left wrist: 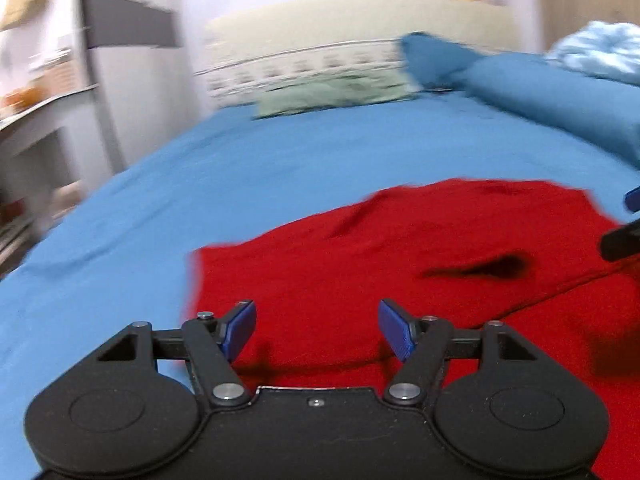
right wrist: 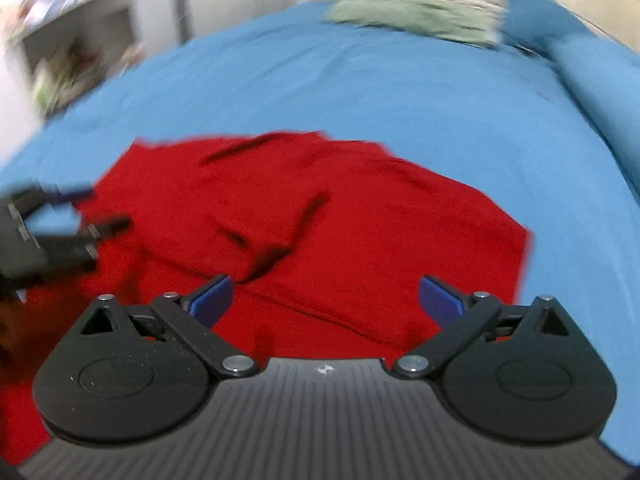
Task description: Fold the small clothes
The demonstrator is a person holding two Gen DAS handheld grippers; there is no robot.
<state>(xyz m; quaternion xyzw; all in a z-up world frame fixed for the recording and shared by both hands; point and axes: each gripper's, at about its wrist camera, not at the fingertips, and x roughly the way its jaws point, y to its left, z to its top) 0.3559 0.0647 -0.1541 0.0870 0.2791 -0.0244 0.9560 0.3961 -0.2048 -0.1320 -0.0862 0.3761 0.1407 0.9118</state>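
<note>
A red garment lies spread with creases on the blue bed sheet; it also shows in the right wrist view. My left gripper is open and empty, just above the garment's near left part. My right gripper is open and empty, over the garment's near edge. The left gripper shows at the left of the right wrist view, over the garment's left side. The tip of the right gripper shows at the right edge of the left wrist view.
A green folded cloth lies by the beige headboard. A blue pillow roll and a light blue blanket lie at the right. A white desk stands left of the bed. Both views are motion-blurred.
</note>
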